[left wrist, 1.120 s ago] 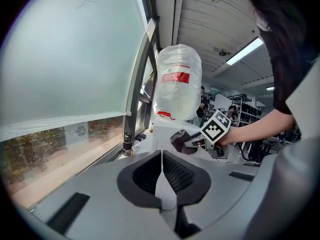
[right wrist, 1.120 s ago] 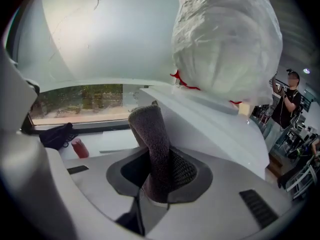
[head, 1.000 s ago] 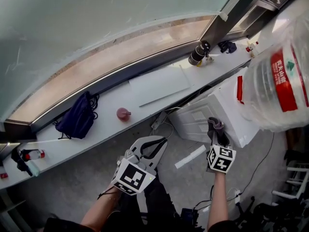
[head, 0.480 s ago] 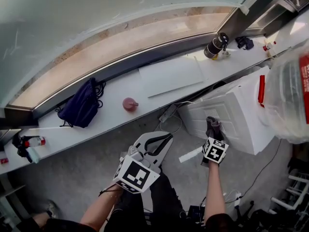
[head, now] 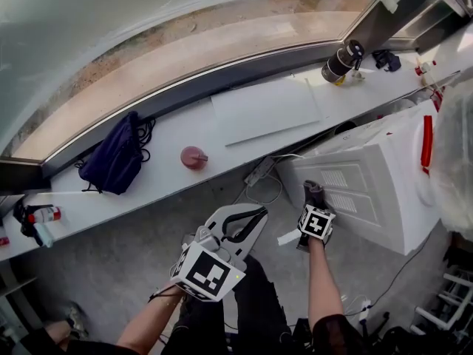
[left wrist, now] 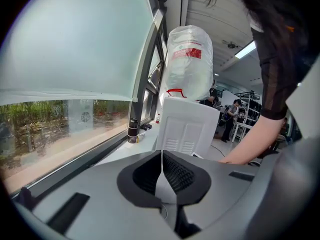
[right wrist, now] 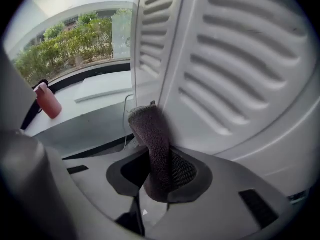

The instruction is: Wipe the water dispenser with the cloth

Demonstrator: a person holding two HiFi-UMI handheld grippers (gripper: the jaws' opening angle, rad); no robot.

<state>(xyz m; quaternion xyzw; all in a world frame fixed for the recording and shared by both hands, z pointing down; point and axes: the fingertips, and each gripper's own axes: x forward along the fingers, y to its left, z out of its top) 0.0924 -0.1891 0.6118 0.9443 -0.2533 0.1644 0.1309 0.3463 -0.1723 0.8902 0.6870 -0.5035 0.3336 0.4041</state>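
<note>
- Head view: the left gripper (head: 253, 214) hangs over the floor, near and left of the dispenser (head: 377, 198) and well apart from it. Its jaws lie together.
- The right gripper (head: 313, 195) is at the dispenser's near left corner, beside the louvres, with the dark cloth (head: 313, 188) in its jaws.
- The jug (head: 457, 161) sits on the dispenser at the right edge of the view.
- On the white sill (head: 155, 180) beyond lie a blue bag (head: 112, 159) at the left, a pink bottle (head: 194, 157) just right of it, a white sheet (head: 266, 109) and a black flask (head: 341, 61) far right.
- Left gripper view: the jaws of the left gripper (left wrist: 161, 156) are closed with nothing between them. Ahead stands the dispenser (left wrist: 187, 126), upright with the jug (left wrist: 189, 64) on top, and the flask (left wrist: 132, 130) on the sill to its left. The person's arm (left wrist: 252, 143) reaches in from the right.
- Right gripper view: the right gripper (right wrist: 156, 178) is clamped on the cloth (right wrist: 148, 129), which stands up between the jaws. Its top end lies against the edge of the dispenser's (right wrist: 240, 84) louvred panel. The pink bottle (right wrist: 48, 101) shows on the sill at far left.
</note>
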